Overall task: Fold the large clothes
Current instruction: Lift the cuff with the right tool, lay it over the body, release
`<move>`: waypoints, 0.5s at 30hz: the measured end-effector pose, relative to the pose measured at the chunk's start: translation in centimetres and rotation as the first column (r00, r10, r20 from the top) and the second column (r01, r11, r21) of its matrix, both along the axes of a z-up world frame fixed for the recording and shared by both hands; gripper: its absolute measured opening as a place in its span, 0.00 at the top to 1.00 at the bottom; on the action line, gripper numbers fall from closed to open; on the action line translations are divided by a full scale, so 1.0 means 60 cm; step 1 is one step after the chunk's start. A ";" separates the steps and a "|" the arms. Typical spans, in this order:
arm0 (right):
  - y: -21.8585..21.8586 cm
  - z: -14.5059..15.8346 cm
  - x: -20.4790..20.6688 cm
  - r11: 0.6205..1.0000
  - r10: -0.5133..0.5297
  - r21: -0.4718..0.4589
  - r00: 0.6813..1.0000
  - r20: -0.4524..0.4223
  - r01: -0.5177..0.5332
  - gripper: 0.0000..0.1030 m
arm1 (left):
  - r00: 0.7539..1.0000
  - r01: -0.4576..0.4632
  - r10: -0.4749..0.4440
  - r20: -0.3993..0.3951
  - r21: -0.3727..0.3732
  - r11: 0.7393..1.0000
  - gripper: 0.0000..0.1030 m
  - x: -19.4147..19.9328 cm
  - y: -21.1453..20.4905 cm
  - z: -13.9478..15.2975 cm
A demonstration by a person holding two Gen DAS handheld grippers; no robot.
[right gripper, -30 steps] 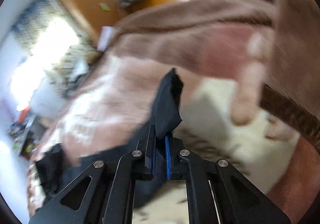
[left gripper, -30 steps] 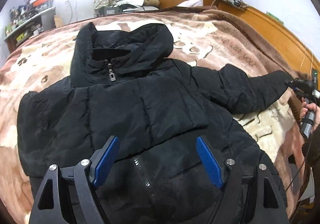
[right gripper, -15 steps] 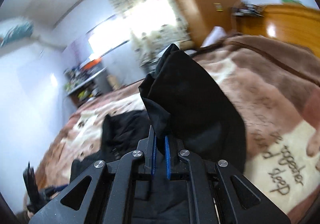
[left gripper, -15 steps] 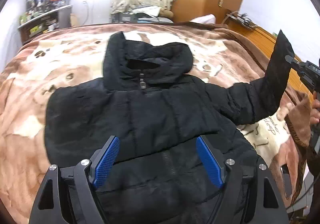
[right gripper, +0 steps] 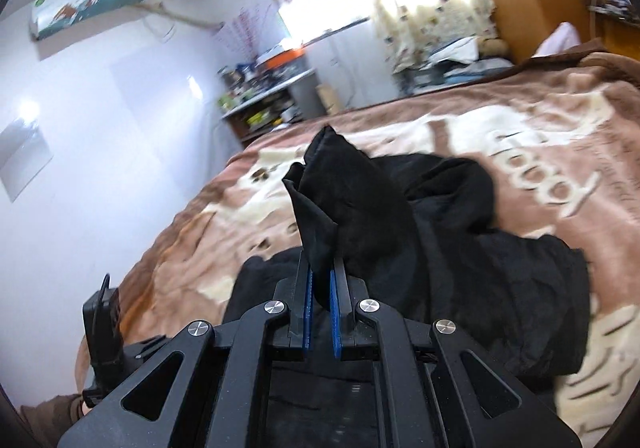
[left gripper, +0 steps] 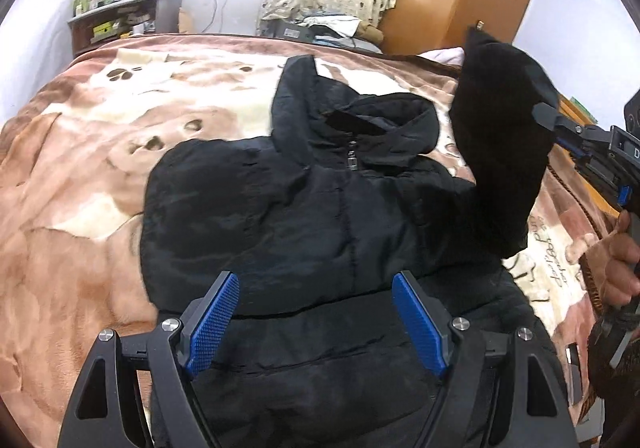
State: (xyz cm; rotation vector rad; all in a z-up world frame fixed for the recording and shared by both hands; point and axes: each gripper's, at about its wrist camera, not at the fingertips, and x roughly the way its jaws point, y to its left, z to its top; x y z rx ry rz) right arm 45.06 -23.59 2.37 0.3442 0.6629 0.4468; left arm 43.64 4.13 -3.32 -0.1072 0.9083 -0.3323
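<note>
- The black puffer jacket [left gripper: 320, 215] lies front-up on the bed's brown plush blanket [left gripper: 80, 175], hood toward the far wall.
- The right hand-held gripper [right gripper: 320, 276] is clamped on the cuff of the right sleeve [left gripper: 500, 135], holding it raised above the jacket's body.
- The left hand-held gripper [left gripper: 316, 320] hovers wide apart over the lower front, holding nothing.
- Risk: the shell looks slick and the cuff bunched, so only a thin pinch sits between the pads; the sleeve could slip out mid-swing.
- Risk: quilted padding is springy, so a folded sleeve may bounce back unless pressed.
- Risk: with the body unpinned, dragging the sleeve could skew the whole jacket on the blanket.
</note>
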 end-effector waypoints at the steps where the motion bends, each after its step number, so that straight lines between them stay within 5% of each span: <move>1: 0.016 -0.010 0.008 1.000 0.018 0.009 1.000 -0.014 -0.018 0.93 | 1.000 -0.006 0.006 -0.002 -0.001 1.000 0.23 0.001 0.007 -0.003; 15: 0.185 -0.100 0.025 0.987 0.161 0.026 0.979 -0.124 -0.159 0.93 | 0.996 -0.082 0.081 -0.020 -0.020 0.996 0.23 0.007 0.079 -0.039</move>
